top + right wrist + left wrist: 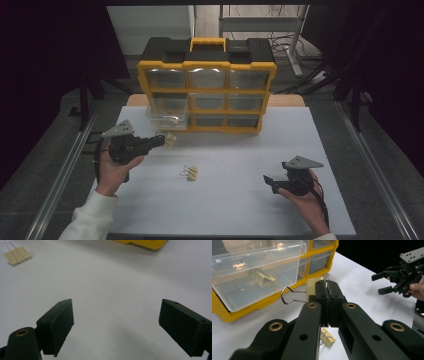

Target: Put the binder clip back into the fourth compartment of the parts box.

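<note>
- Two hand-held grippers sit over a white table (235,210), one at each side of its near half, well apart from each other.
- Right gripper (270,183): held low at the near right; jaws spread wide with nothing between them, bare tabletop showing in the gap in the right gripper view.
- Loose binder clip (190,172): lies flat on the table between the two grippers, nearer the left one, wire handles pointing left; touched by neither gripper.
- Left gripper (163,140): held at the left, pointing right toward the cabinet; jaws pressed together on a cream binder clip (312,289), pinched at one edge of its body, with its wire loops sticking out to the side in the left gripper view. This held clip hangs clear of the table, just in front of the open drawer.
- Clear drawer (259,272): pulled out from the cabinet's left column, with another clip (260,277) lying inside.
- Yellow-and-black drawer cabinet (207,65): stands at the far edge of the table, three columns of clear drawers, carrying handle on top.
</note>
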